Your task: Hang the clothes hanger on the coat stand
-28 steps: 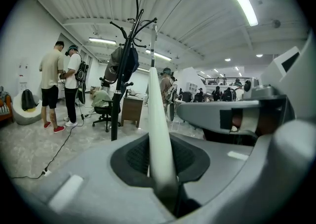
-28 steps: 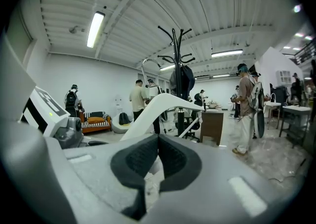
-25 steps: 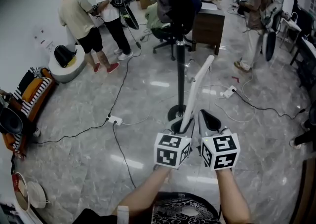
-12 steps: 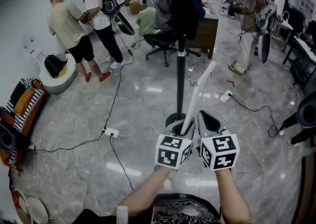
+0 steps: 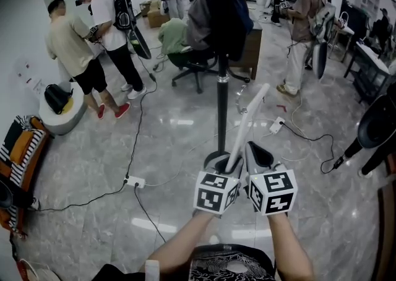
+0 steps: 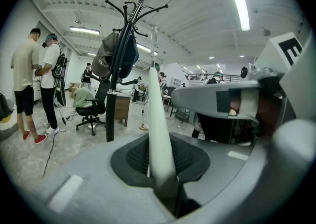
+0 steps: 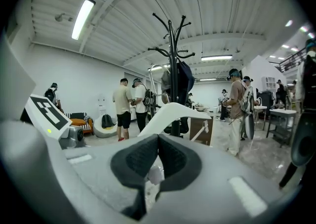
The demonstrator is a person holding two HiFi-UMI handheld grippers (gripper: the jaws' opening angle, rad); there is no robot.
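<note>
Low at centre of head view, held white hanger (image 5: pixel 246 119) w/ left gripper (image 5: pixel 224 162), fingers narrow & clamped on its lower arm. Tilted it up & to the right, tip just beside pole of coat stand (image 5: pixel 221 88), not yet hung. Kept right gripper (image 5: pixel 258 153) close alongside, fingers together, nothing clearly pinched. Vs 1 s ago: closed in on coat stand, w/ base now just behind left gripper. Same grip, same hanger angle. Left dark garments (image 5: pixel 226 7) on upper hooks.
</note>
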